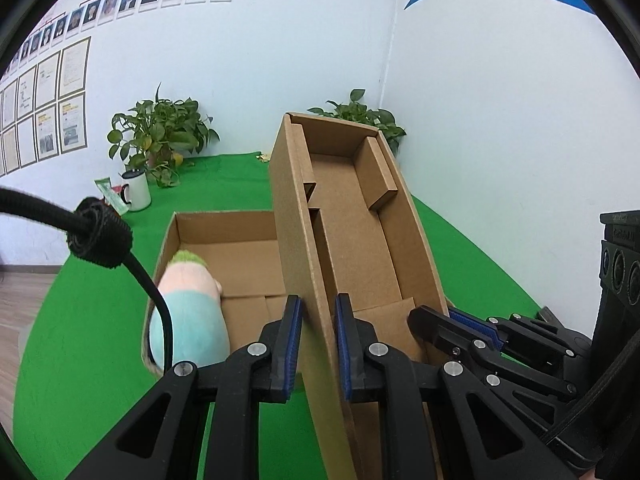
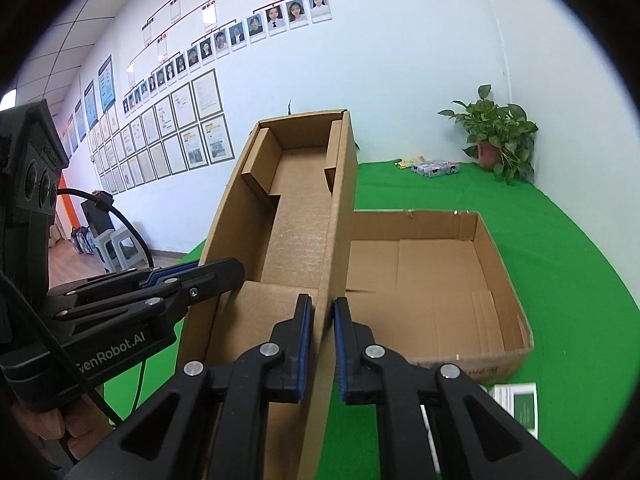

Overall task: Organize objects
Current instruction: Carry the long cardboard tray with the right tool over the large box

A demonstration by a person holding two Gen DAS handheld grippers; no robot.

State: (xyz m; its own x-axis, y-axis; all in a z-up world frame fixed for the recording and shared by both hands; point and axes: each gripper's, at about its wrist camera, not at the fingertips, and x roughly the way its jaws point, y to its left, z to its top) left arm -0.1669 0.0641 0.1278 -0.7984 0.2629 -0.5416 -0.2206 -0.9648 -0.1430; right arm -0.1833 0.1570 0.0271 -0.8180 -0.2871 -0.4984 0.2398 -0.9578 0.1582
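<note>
At frame centre, the left gripper (image 1: 318, 344) and right gripper (image 2: 323, 344) each clamp a side wall of the cardboard lid (image 1: 352, 216), tilted above the open cardboard box (image 2: 436, 280) on the green cloth (image 1: 80, 340); a plush toy (image 1: 188, 308) lies inside.

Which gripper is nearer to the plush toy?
Left. The left gripper clamps the lid's wall beside the plush toy; the right gripper clamps the opposite wall, farther away.
</note>
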